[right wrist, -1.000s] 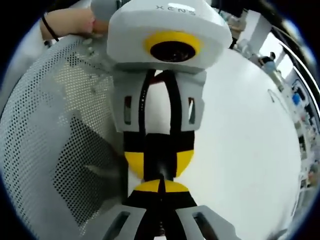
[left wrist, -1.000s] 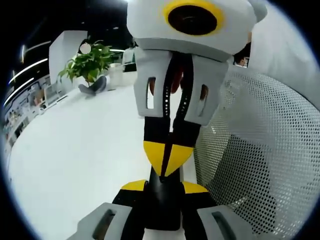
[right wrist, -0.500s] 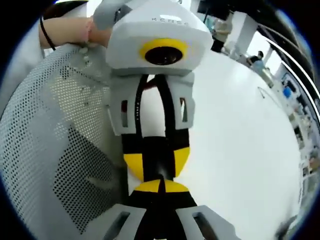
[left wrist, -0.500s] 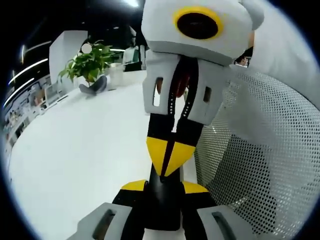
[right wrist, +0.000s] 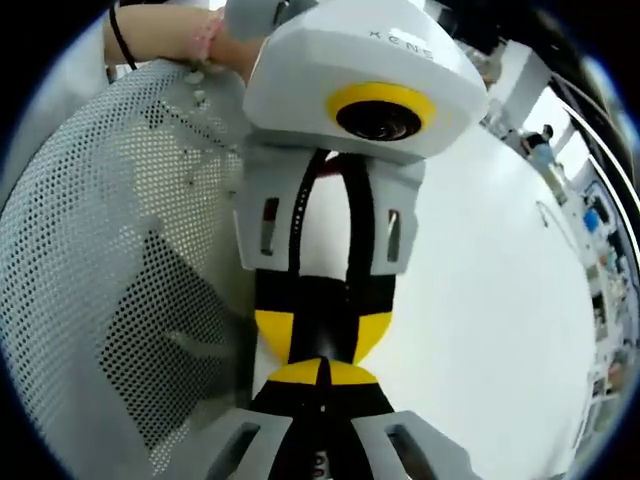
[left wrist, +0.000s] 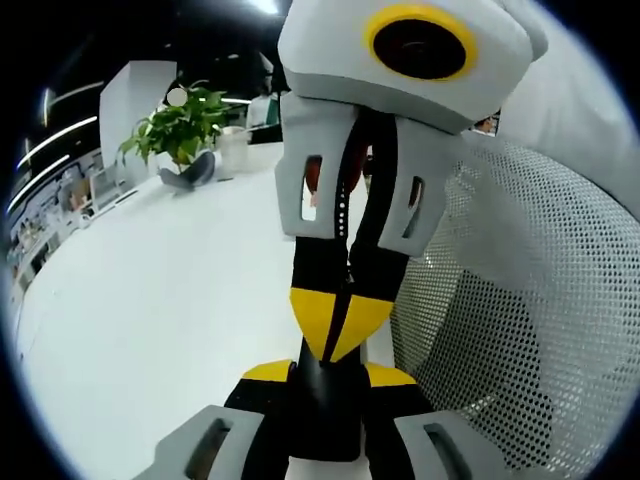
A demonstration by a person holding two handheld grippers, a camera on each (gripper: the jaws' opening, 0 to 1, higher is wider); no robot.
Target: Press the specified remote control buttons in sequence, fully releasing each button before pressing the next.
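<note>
Fingers of the left gripper (left wrist: 328, 374) clamp a slim black remote (left wrist: 325, 420), the right gripper (left wrist: 336, 340), fingers shut, touching its end.

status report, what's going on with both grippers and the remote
Left gripper shut on slim black object, likely the remote; buttons hidden. Right gripper shut, tip at that object's end. White mesh chair back close beside, not blocking.

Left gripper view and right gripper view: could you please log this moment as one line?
left gripper: shut on black remote | right gripper: shut, tips at remote's end | button: hidden | setting: white table, mesh chair
</note>
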